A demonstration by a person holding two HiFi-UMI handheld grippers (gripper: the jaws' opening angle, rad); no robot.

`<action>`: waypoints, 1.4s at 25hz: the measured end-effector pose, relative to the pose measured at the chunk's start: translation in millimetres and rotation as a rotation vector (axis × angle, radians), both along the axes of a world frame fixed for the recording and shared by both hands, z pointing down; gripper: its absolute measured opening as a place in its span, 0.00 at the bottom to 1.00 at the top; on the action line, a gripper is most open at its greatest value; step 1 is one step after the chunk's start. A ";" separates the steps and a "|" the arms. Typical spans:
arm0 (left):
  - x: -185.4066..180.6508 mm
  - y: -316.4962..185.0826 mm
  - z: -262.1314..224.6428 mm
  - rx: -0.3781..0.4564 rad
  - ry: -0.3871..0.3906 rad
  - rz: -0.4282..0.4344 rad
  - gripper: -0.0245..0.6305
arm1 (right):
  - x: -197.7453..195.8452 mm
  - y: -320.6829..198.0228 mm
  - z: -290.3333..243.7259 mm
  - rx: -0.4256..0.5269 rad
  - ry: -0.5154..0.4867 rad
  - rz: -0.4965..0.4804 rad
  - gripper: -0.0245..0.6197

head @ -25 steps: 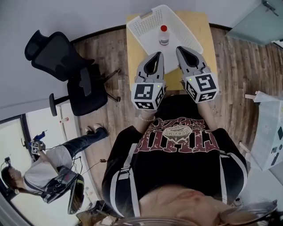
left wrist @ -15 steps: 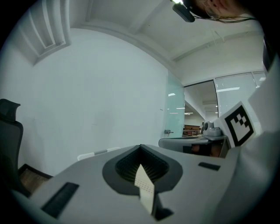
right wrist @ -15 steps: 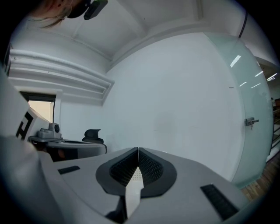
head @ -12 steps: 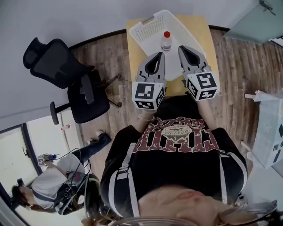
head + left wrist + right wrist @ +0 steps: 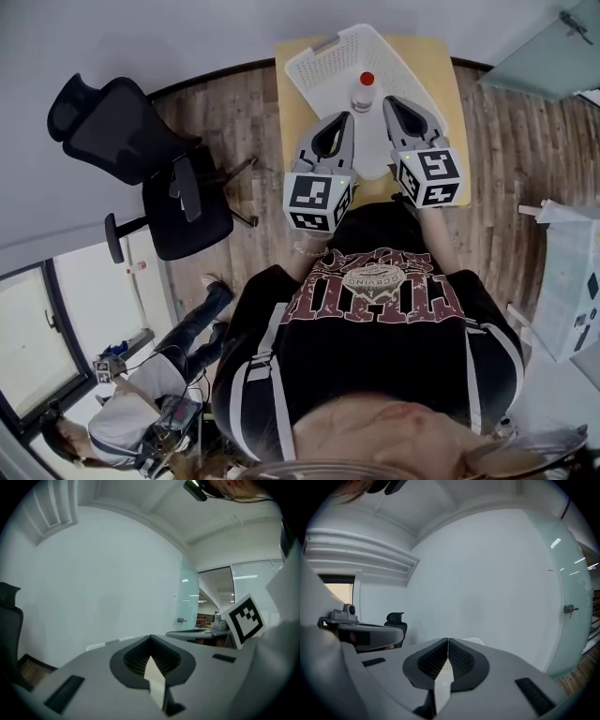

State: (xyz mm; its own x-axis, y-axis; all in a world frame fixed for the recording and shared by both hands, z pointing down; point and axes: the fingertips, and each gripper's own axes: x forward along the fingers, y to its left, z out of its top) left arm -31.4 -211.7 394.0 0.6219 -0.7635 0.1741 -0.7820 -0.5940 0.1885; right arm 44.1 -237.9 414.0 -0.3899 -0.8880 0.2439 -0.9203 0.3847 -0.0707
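White plastic makes up the perforated basket [image 5: 314, 67], which lies askew on a small yellow surface [image 5: 442, 67]. A clear bottle [image 5: 363, 95] with a red cap [image 5: 367, 79] stands upright in it. In the head view the bottle sits just beyond and between the tips of the left claw [image 5: 345, 118] and the right claw [image 5: 391, 101].

Both claws are empty. In the left gripper view, the left claw [image 5: 150, 638] has its jaws pressed together with nothing between them. The right gripper view shows the right claw [image 5: 448, 640] closed the same way.

The likeliest mishap is the bottle toppling. It is tall, narrow and probably light, so a nudge from a closed tip would push it over or send it skidding across the basket floor. The basket could also slide on the smooth surface if a claw bumped its rim.

Much is hard to read. Both gripper views aim at a pale wall [image 5: 487, 588] and show no bottle. The head view cannot tell how high the claws hang above the basket. They cover its near corner, and the bottle's contents cannot be made out.
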 end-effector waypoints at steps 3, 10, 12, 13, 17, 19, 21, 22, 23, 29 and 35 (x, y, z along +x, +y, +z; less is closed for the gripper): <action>-2.6 -3.1 3.9 -0.010 0.001 -0.003 0.11 | -0.9 -7.0 6.0 -0.013 0.007 0.003 0.07; -9.2 -13.7 10.7 -0.024 -0.002 -0.014 0.11 | 0.2 -29.5 31.6 -0.078 0.054 0.018 0.07; -10.9 -15.8 11.4 -0.024 -0.003 -0.018 0.11 | -0.3 -36.7 40.1 -0.099 0.073 0.015 0.07; -11.1 -16.5 11.3 -0.023 -0.003 -0.019 0.11 | 0.0 -39.8 43.1 -0.106 0.079 0.015 0.07; -12.5 -18.8 12.1 -0.026 -0.004 -0.028 0.11 | 0.5 -50.3 51.6 -0.135 0.080 0.009 0.07; -15.7 -21.5 14.1 -0.034 -0.002 -0.037 0.11 | -1.2 -56.1 56.8 -0.149 0.085 0.003 0.07; -19.3 -24.4 15.8 -0.039 0.002 -0.047 0.11 | -2.5 -61.4 63.1 -0.163 0.091 -0.002 0.07; -20.8 -25.6 16.4 -0.041 0.003 -0.052 0.11 | -2.9 -63.6 66.3 -0.170 0.094 -0.006 0.07; -22.3 -26.5 17.0 -0.042 0.004 -0.057 0.11 | -3.5 -65.5 69.3 -0.178 0.098 -0.012 0.07; -33.1 -30.8 20.9 -0.056 0.007 -0.088 0.11 | -9.1 -75.3 81.9 -0.209 0.129 -0.029 0.09; -40.8 -34.2 24.8 -0.066 0.012 -0.106 0.11 | -13.8 -83.3 94.9 -0.243 0.156 -0.036 0.19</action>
